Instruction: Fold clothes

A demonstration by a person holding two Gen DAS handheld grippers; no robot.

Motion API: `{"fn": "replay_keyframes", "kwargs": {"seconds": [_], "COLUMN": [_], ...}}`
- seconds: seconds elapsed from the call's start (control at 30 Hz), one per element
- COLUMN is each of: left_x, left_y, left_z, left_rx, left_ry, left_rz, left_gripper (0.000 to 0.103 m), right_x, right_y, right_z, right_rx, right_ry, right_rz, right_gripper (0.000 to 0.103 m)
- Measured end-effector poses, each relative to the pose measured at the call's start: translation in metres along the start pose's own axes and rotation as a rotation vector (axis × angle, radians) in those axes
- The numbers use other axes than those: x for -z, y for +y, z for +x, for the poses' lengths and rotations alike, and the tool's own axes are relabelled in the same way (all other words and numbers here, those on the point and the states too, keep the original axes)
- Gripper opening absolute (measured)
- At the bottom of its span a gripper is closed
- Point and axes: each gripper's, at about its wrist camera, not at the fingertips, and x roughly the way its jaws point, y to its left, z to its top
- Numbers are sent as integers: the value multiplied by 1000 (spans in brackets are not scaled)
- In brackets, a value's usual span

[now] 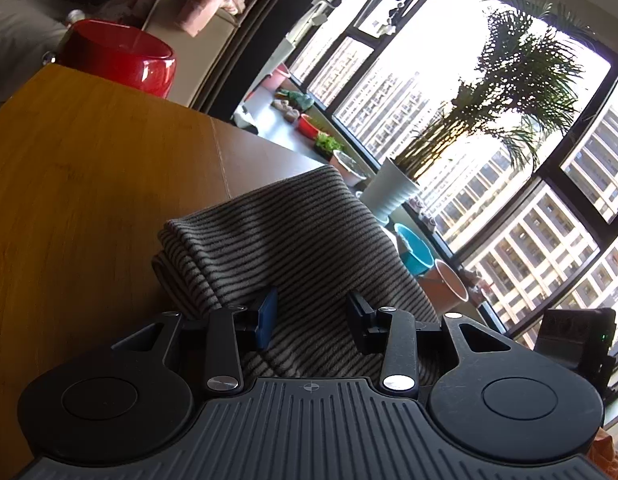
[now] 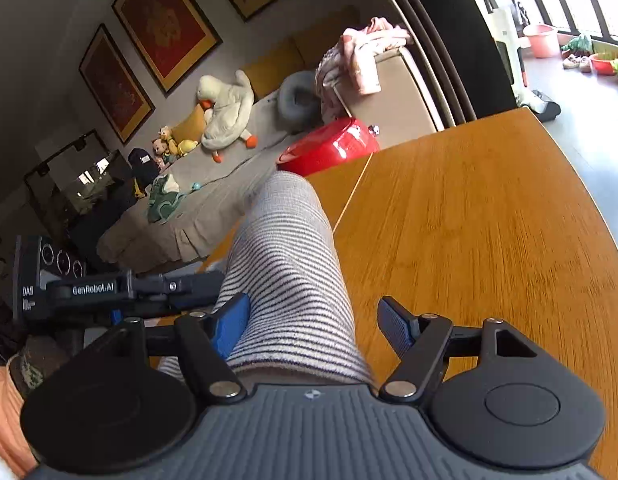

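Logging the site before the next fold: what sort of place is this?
Most likely a high-rise flat's living room: a sofa strewn with plush toys, framed pictures on the wall, and big windows facing apartment blocks. The striped garment lies on a wooden table.

Sunlit black-framed windows (image 1: 489, 128) — potted palm (image 1: 509, 92), grey sofa (image 2: 229, 184), framed red pictures (image 2: 165, 24)

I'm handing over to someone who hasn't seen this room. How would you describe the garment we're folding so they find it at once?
Start at the wooden table near the big window. On it lies the folded striped garment, directly ahead of both grippers. It is the only cloth on the table, grey with thin dark stripes, unlike the glossy red bin beyond the table's edge and the pink clothes draped on the sofa.
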Motion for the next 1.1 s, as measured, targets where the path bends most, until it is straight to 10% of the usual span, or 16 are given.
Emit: {"fn": "replay_keyframes", "kwargs": {"seconds": [0.2, 0.63, 1.1], "left_x": [-2, 1, 3], "left_y": [-14, -16, -16], "left_z": [14, 14, 15], "left_rx": [18, 26, 28], "left_ry": [-2, -9, -12], "left_rz": [42, 63, 66], "left_gripper": [55, 63, 63], "right_x": [20, -9, 40], "right_y": [-5, 65, 52], "right_z": [-30, -28, -50], "right_rx": [109, 85, 246], "right_ry": [11, -119, 59], "right_rz": [-23, -333, -402], "right_gripper": [47, 55, 67]}}
